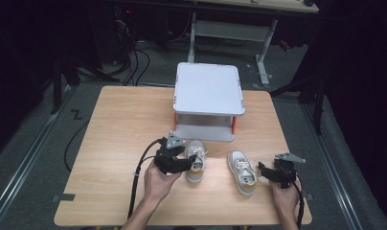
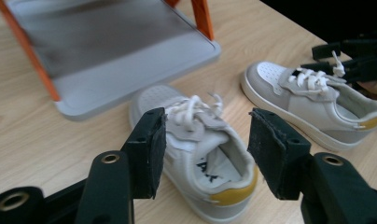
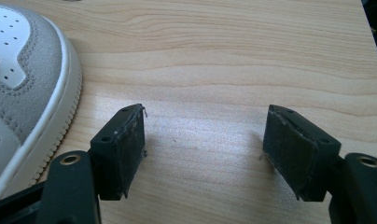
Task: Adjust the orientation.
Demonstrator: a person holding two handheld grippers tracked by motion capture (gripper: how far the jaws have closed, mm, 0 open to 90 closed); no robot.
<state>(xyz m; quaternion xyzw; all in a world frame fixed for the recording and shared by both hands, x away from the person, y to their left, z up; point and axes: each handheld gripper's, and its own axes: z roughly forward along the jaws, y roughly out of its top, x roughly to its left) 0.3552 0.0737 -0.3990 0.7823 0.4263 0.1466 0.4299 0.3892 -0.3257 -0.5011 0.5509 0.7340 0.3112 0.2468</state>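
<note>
Two small white-and-grey sneakers with yellow heels lie on the wooden table (image 1: 124, 124). The left shoe (image 1: 195, 162) (image 2: 205, 154) sits between the spread jaws of my left gripper (image 1: 189, 163) (image 2: 205, 149), which is open around its collar and heel. The right shoe (image 1: 243, 173) (image 2: 312, 100) (image 3: 23, 93) rests just left of my right gripper (image 1: 262, 171) (image 3: 203, 149). That gripper is open over bare wood, beside the shoe's edge. In the left gripper view the right gripper (image 2: 359, 60) sits by the right shoe's laces.
A grey two-level rack (image 1: 209, 88) (image 2: 130, 60) with orange posts stands at the back middle of the table, just beyond the shoes. Bare wood lies to the left and right of it. Cables trail off the table's front-left edge.
</note>
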